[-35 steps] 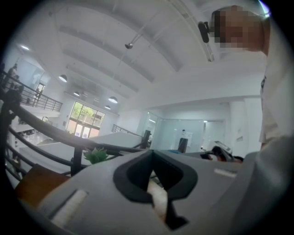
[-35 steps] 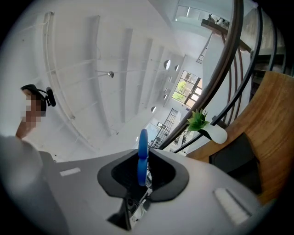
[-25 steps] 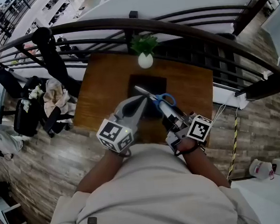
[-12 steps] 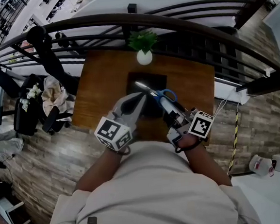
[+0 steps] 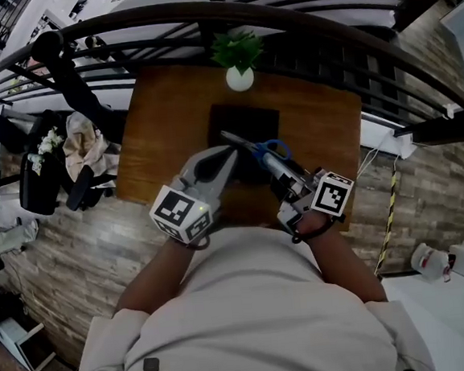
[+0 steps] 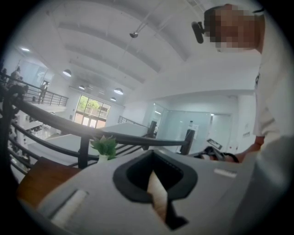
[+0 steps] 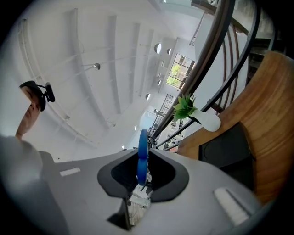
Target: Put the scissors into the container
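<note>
Head view, seen from above: you are holding the scissors (image 5: 275, 147) in the right gripper (image 5: 269, 164). Its jaws are clamping on the blue handle, which is showing edge-on between the pads in the right gripper view. The blades are pointing away from you and to the left, and they are lying across the near half of the black container (image 5: 246, 116). How high they are hanging above it cannot be told.

You are carrying the left gripper (image 5: 223, 157) with its jaws together and nothing between them. Its tip is sitting just beside the blades, on their left, over the container's near left edge.

The container is standing mid-way across the wooden table (image 5: 163, 138). A plant (image 5: 237, 52) in a white vase is standing behind it, at the table's far edge by the railing.
</note>
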